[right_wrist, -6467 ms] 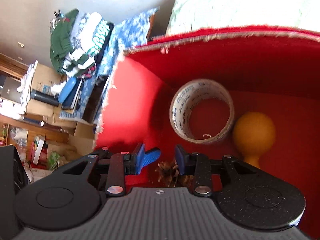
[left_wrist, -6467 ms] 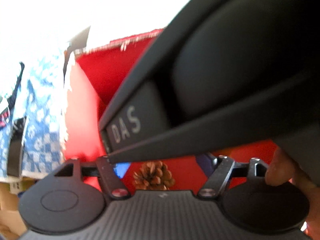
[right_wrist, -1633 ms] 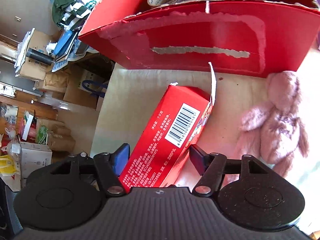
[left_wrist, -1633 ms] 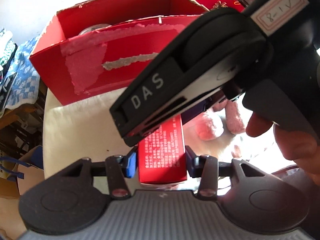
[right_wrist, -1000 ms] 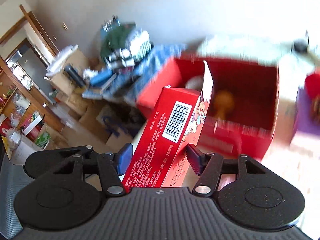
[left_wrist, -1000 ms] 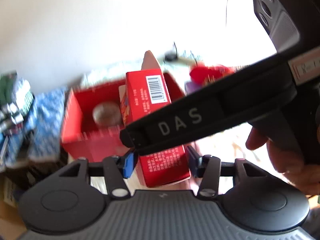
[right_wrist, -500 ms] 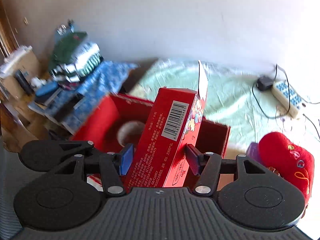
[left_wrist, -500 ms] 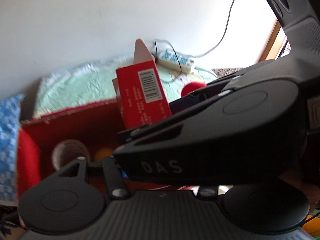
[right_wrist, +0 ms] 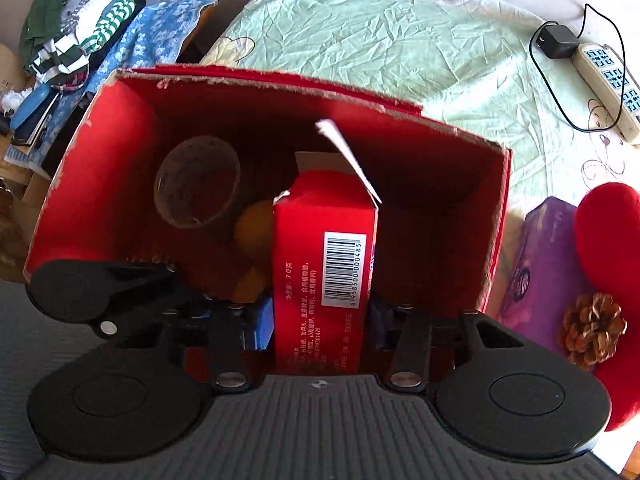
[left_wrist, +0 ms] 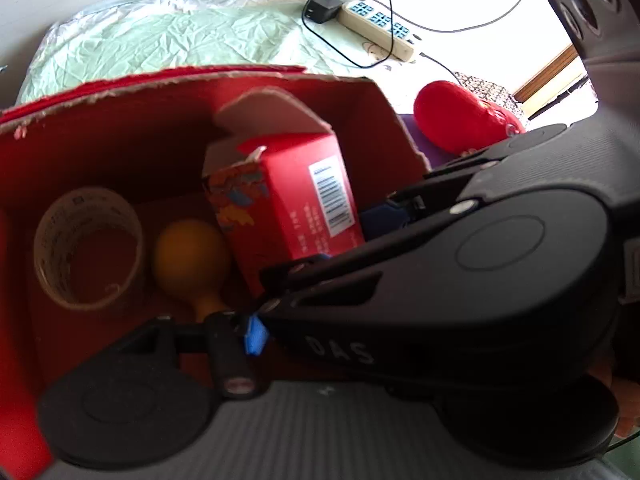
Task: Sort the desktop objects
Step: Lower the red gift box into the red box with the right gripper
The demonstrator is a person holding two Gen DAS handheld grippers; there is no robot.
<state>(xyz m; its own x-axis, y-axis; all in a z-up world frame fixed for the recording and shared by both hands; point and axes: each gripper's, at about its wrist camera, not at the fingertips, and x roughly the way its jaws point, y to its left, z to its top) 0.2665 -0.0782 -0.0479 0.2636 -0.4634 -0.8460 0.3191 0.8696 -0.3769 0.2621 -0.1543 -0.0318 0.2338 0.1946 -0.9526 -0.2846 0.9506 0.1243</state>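
Right wrist: right tool [right_wrist: 320, 322] grips carton [right_wrist: 324, 248] inside box [right_wrist: 92, 160].

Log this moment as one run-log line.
step: carton into box | right tool: shut on red carton, jaws just closing | left tool: hidden | red box: tape roll, orange object inside

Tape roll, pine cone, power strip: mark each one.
tape roll [left_wrist: 86, 248], left wrist view, on its cardboard rim, inside the red box.
pine cone [right_wrist: 594, 328], right wrist view, centre of its scales.
power strip [left_wrist: 376, 28], left wrist view, middle of its top face.
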